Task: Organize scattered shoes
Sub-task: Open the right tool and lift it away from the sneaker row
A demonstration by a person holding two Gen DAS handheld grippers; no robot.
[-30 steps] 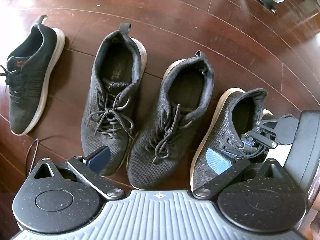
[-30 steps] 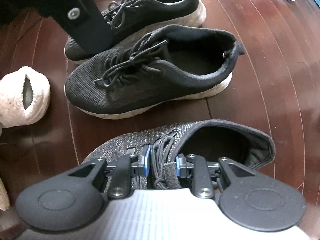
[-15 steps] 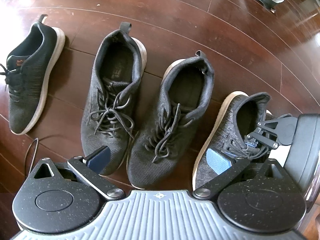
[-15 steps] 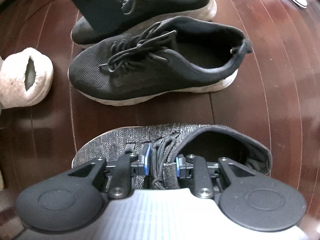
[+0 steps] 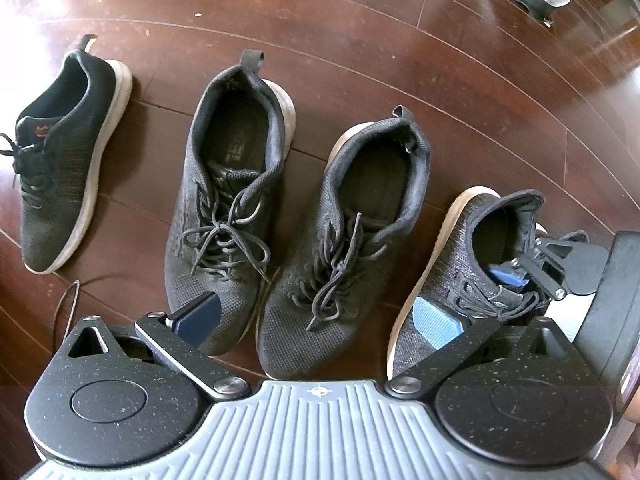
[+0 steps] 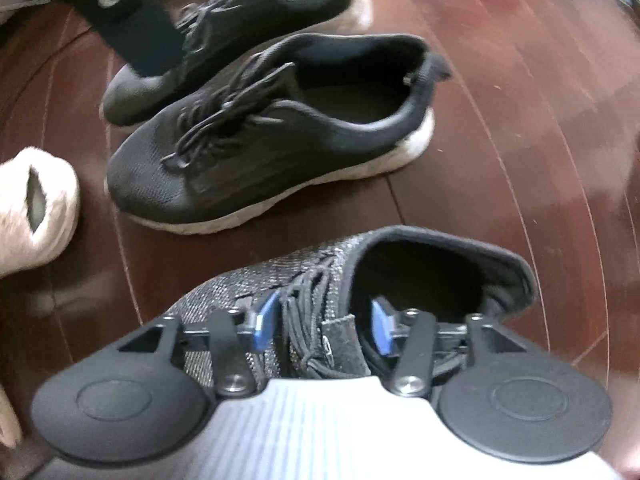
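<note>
Four sneakers lined up; our right hand-held gripper (image 6: 320, 326) spread, releasing grey knit sneaker (image 5: 452, 276) at 3 o'clock; left hand-held gripper (image 5: 316, 318) spread, idle.

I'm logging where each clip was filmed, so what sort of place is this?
Probably a room in a home, seen at floor level. The signs: a glossy dark wooden plank floor, several worn sneakers laid out on it, such as the black lace-up sneaker, and a fluffy pale slipper lying beside them.
</note>
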